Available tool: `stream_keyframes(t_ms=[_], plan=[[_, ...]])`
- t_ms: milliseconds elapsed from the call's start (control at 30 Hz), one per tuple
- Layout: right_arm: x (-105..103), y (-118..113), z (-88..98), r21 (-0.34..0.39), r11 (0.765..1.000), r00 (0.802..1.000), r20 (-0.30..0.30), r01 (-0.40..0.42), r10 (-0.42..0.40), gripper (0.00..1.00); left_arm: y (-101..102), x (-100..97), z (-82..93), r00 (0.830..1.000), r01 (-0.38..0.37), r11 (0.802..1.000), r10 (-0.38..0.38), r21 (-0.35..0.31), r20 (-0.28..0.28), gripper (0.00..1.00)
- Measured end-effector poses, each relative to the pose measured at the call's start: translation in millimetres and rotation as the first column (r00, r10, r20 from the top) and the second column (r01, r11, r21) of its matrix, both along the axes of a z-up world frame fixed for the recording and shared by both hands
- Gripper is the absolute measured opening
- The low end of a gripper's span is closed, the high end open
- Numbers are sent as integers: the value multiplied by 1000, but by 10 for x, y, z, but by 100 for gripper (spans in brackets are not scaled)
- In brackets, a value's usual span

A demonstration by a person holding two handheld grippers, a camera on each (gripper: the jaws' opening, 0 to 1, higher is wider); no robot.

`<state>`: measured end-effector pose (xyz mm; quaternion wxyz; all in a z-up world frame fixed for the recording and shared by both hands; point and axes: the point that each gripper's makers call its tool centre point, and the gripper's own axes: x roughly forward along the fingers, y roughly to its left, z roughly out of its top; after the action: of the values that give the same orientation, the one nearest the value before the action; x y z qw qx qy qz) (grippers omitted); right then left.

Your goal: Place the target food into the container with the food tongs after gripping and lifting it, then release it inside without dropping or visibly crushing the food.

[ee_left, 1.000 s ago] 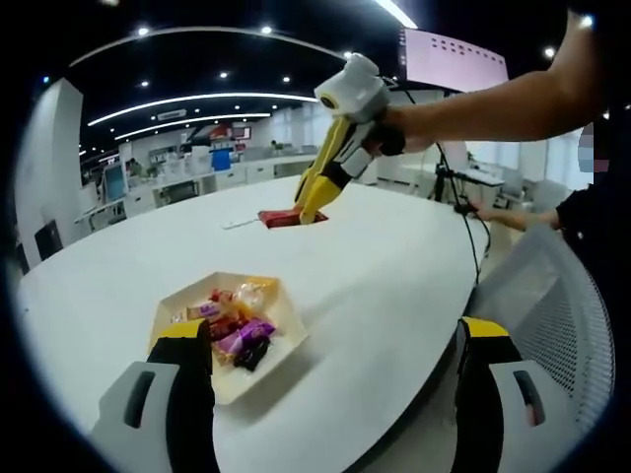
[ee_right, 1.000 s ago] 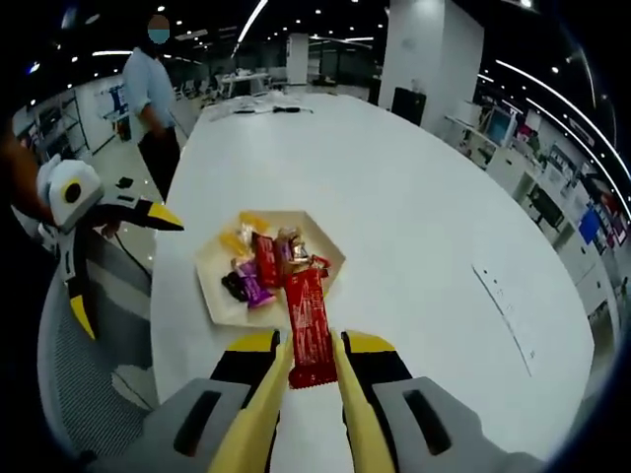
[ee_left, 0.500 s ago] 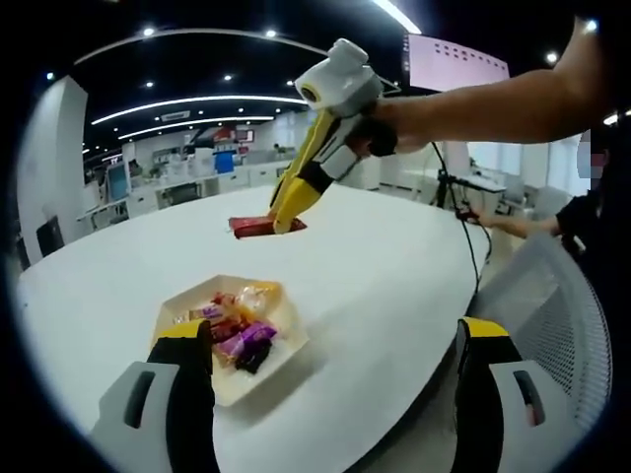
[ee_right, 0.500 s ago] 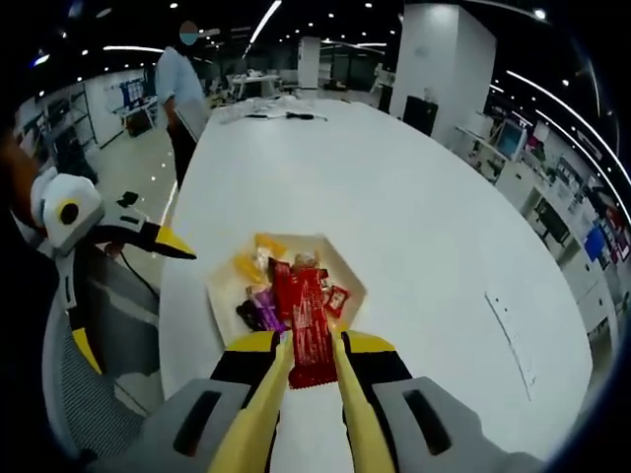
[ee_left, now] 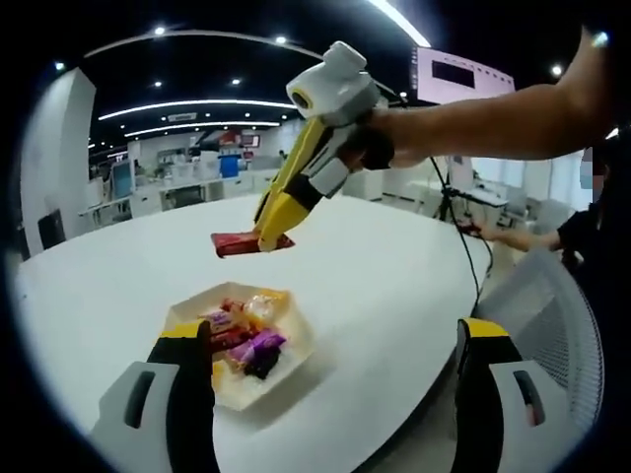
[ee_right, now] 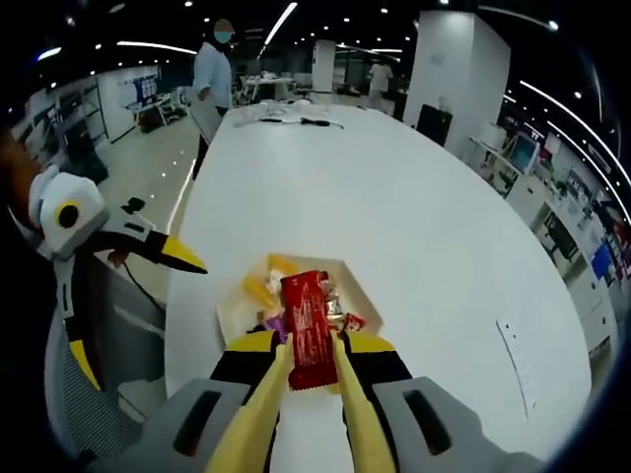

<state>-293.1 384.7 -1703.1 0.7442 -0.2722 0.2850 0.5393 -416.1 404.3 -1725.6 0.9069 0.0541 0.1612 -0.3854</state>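
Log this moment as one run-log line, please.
right gripper: shut on red snack bar | above tray | left gripper: open, idle

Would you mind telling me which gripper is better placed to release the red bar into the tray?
Right gripper: it grips the red bar above the tray; left gripper is open, beside it.

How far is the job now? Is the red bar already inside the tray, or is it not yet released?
Done: the right claw has gripped the red bar and lifted it off the table. In hand: the bar hangs in the air near the tray of sweets, uncrushed as far as shows. Left: lower it into the tray and open the claw. The left claw is open and idle.
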Motion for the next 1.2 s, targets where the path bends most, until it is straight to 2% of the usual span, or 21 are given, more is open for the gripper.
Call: stream_keyframes(t_ms=[233, 667, 700, 767, 1200], plan=[[5, 135, 39, 5, 1000, 1000, 3, -20, 20, 23, 149, -9, 93, 1000, -16, 1000, 16, -23, -4, 99], [-53, 386, 79, 22, 997, 997, 14, -72, 72, 26, 188, -27, 115, 999, -53, 997, 53, -48, 2, 99], [-2, 396, 100, 25, 998, 997, 49, -66, 65, 27, 192, -24, 115, 999, -54, 997, 54, -50, 1, 99], [-44, 407, 111, 33, 997, 997, 31, -74, 73, 27, 197, -18, 120, 998, -58, 997, 58, -52, 1, 99], [-51, 334, 274, 61, 996, 996, 61, -70, 66, 27, 85, 41, 282, 998, -56, 992, 57, -109, 4, 99]])
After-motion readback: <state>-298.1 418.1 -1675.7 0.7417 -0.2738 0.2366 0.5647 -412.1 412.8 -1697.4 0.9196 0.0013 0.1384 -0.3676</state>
